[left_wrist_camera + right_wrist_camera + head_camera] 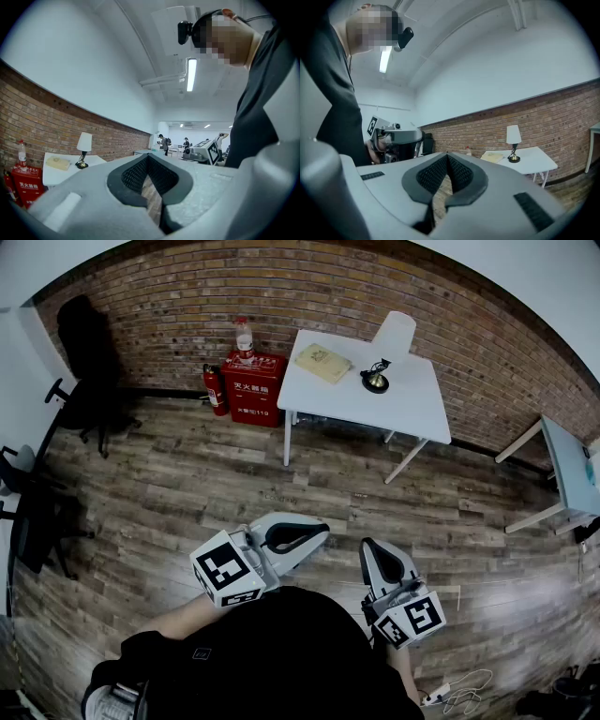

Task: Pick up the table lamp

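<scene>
The table lamp [382, 357], with a white shade and a small brass base, stands on a white table [412, 409] by the brick wall, far from me. It shows small in the left gripper view [84, 145] and in the right gripper view [513, 140]. My left gripper [322, 531] and right gripper [369, 546] hang close to my body over the wooden floor, both level. The left gripper [149, 157] is shut with nothing between its pads. The right gripper [446, 155] is shut and empty as well.
A yellowish book [323, 362] lies on the table beside the lamp. Left of the table stands a red cabinet [255, 388] with a bottle [244, 337] on top and a fire extinguisher [215, 388]. A black office chair [89, 371] is far left, another table [570, 465] right, a cable [459, 692] by my feet.
</scene>
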The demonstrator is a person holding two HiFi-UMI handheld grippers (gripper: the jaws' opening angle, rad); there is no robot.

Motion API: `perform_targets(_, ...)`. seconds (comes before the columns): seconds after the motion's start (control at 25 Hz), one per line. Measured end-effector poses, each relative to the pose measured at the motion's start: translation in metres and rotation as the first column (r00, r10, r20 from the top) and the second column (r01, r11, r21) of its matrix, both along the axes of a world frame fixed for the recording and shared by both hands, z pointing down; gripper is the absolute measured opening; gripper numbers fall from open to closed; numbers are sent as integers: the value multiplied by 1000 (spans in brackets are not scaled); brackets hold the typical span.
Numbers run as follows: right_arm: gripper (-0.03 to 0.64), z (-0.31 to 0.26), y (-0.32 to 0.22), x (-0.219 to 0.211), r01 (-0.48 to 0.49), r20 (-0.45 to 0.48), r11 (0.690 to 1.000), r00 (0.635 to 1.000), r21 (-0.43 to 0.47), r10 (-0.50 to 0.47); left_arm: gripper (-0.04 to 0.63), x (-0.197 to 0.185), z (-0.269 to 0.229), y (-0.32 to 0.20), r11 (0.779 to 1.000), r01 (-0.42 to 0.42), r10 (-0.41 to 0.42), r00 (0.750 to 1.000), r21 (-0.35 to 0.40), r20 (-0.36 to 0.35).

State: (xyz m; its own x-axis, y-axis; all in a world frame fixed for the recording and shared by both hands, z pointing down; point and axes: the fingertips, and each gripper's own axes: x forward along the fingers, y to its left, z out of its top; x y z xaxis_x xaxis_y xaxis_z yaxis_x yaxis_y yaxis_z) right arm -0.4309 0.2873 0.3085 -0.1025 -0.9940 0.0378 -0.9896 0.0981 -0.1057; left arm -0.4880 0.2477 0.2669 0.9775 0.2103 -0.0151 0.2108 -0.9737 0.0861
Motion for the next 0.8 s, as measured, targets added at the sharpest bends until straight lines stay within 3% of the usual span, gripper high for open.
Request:
perform_targets(0.2, 12, 2, 30, 28, 4, 12, 1000, 1000, 5, -4, 6, 23, -21, 10, 997, 40, -37, 998, 73, -47)
perform_targets(0.36, 12, 3, 59, 39, 62, 6, 998, 998, 19, -62, 6, 46, -31, 29, 979, 118, -106, 991, 168, -83)
perform_targets(0.52, 12, 11, 89, 53, 120, -1, 993, 993, -11, -120, 6, 72, -38, 56, 976, 136, -116, 986, 170, -120)
perform_targets(0.6, 14, 13, 102, 66, 122, 20, 992, 992, -18, -122, 6, 88, -37, 72, 983, 99, -81, 989, 152, -124)
perform_targets(0.8, 14, 21, 114, 93, 110, 73, 994, 991, -11, -109, 6, 120, -33, 106, 993, -101, 108, 982, 54, -153)
